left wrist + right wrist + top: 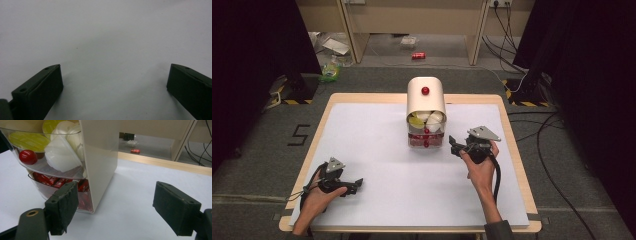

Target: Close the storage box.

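From the high view, I see a white tabletop (377, 165) with a wooden rim. At its far middle stands a cream, round-topped drawer cabinet (426, 100) with a red knob on top. Two clear drawers face me, each with a red knob; the upper drawer (426, 121) is pulled out and holds white and yellow-lidded cups, and the lower drawer (426, 140) holds red packets. My right hand-held gripper (456, 146) hovers just right of the cabinet's near corner, pointing left at it, jaws spread. My left hand-held gripper (357, 184) rests low at the near left, well apart from the cabinet.

In the left gripper view, the two black jaws stand wide apart over bare white tabletop (105, 45), with nothing between them.

In the right gripper view, my right hand-held gripper (113, 210) is spread and empty. The cabinet's side wall (100, 157) rises just beyond the left jaw. The upper drawer (50, 167) juts out, showing a red knob (28, 157), and the lower drawer (52, 185) sits beneath it.

I judge the work barely begun: neither knob is gripped, nothing has been lifted out, and the reach is yet to be finished.
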A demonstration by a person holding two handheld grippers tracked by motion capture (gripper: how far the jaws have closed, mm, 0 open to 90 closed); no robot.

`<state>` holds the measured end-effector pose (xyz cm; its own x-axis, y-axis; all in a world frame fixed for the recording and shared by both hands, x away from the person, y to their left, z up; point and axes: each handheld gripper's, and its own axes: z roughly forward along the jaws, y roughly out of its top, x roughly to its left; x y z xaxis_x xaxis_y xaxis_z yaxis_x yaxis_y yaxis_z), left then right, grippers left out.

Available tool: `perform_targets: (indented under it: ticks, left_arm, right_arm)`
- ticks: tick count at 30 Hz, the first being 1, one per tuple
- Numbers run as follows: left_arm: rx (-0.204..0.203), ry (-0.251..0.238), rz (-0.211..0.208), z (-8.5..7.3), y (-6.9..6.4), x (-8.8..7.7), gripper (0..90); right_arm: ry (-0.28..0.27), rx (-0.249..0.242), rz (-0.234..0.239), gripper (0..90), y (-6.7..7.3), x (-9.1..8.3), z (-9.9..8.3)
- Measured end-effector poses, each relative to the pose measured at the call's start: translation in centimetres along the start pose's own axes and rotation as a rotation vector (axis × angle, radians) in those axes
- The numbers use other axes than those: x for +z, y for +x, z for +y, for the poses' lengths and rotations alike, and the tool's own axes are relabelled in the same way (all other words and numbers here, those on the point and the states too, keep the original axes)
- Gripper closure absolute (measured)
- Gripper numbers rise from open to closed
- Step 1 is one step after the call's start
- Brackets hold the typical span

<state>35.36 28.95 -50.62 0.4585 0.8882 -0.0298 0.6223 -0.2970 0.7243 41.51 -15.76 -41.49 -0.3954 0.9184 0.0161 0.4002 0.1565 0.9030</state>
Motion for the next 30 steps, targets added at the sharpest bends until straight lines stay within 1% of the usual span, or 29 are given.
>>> perform_targets:
  ticks: [8,15,21,24,27,30]
  left_arm:
    - [0.0,0.0,0.0,0.0,0.0,0.0,0.0]
    - [0.0,0.0,0.0,0.0,0.0,0.0,0.0]
    - [-0.001,0.0,0.0,0.0,0.0,0.0,0.0]
    - [-0.001,0.0,-0.001,0.0,0.0,0.0,0.0]
    - [-0.001,-0.001,-0.001,0.0,0.0,0.0,0.0]
    - [-0.001,0.0,-0.001,0.0,0.0,0.0,0.0]
  right_arm:
    - [0.009,-0.002,0.004,20.6,-0.1,-0.4,-0.3]
    - [0.009,0.003,-0.001,20.6,-0.3,-1.5,-0.5]
    - [0.012,0.008,-0.008,20.6,-0.8,-2.2,-0.8]
    - [0.006,0.024,-0.008,20.6,-1.1,-2.7,-0.8]
    - [0.003,0.027,-0.014,20.6,-1.4,-3.2,-1.0]
    - [0.012,0.03,-0.02,20.5,-1.6,-3.4,-1.3]
